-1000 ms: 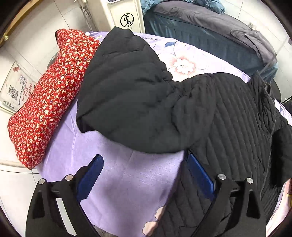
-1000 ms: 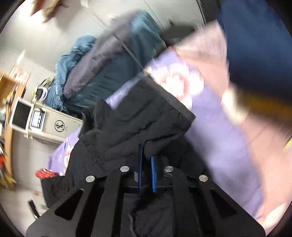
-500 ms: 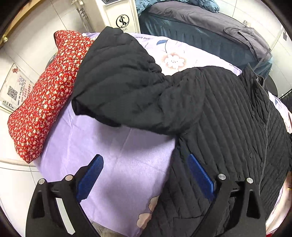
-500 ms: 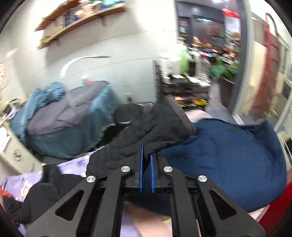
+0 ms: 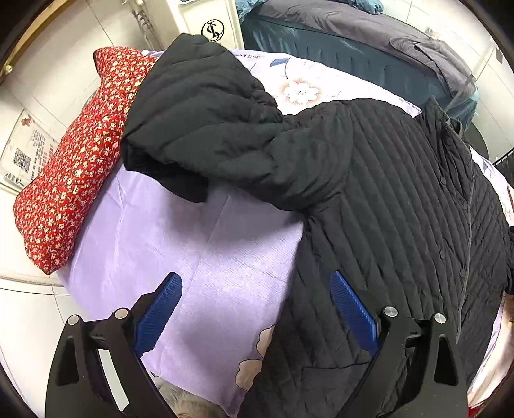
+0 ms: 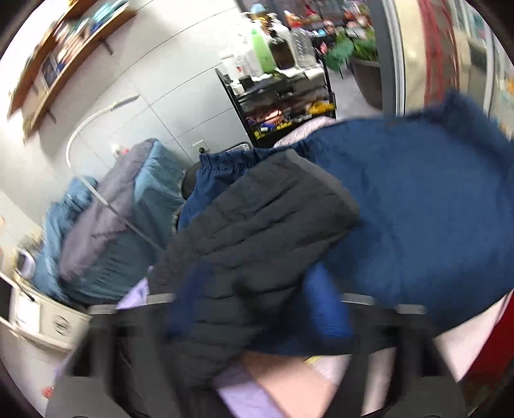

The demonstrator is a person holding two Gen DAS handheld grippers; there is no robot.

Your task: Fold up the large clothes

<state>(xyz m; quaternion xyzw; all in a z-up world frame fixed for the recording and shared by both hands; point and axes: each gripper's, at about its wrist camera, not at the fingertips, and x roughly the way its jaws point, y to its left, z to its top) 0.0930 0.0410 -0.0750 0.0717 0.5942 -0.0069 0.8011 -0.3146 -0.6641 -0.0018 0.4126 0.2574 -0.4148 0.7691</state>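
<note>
A black quilted jacket lies spread on the purple floral sheet, front up, with one sleeve flung out toward the red pillow. My left gripper hangs open above the sheet and the jacket's side edge, holding nothing. In the blurred right wrist view the jacket's other sleeve rests on a blue padded garment. My right gripper has its jaws opening, blue pads spread wide, with the sleeve between them and no longer pinched.
A red flowered pillow lies along the sheet's left edge by a tiled wall. A white appliance and a grey-blue bedding pile sit beyond the sheet. A black cart of clutter stands behind the blue garment.
My right gripper carried the sleeve out sideways over the blue garment while pinched shut, and its pads have now sprung apart. The left gripper stayed open and barely shifted.
</note>
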